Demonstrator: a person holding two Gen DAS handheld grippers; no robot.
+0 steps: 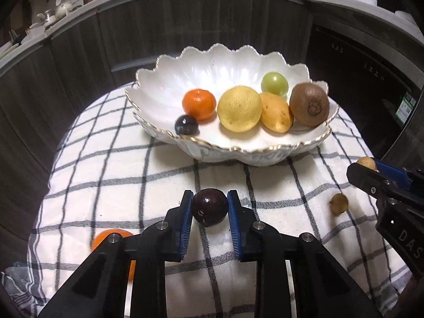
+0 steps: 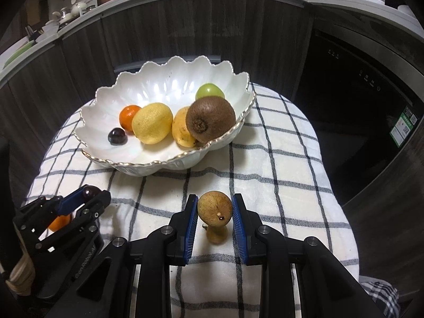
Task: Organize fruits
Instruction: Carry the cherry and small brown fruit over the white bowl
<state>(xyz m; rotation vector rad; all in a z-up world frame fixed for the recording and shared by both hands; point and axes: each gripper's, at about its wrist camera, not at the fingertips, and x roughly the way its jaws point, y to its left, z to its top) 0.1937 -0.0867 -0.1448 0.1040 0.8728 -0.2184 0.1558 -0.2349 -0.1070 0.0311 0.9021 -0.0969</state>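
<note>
A white scalloped bowl stands at the back of the checked cloth. It holds a tangerine, a lemon, a yellow mango-like fruit, a green fruit, a kiwi and a dark grape. My left gripper is shut on a dark plum, just above the cloth. My right gripper is shut on a tan round longan. A second longan lies on the cloth under it. Another tangerine lies by the left gripper.
The checked cloth drapes a small rounded table. Behind it run dark cabinet fronts under a cluttered counter. A dark appliance stands to the right. Each gripper shows at the edge of the other's view, left gripper and right gripper.
</note>
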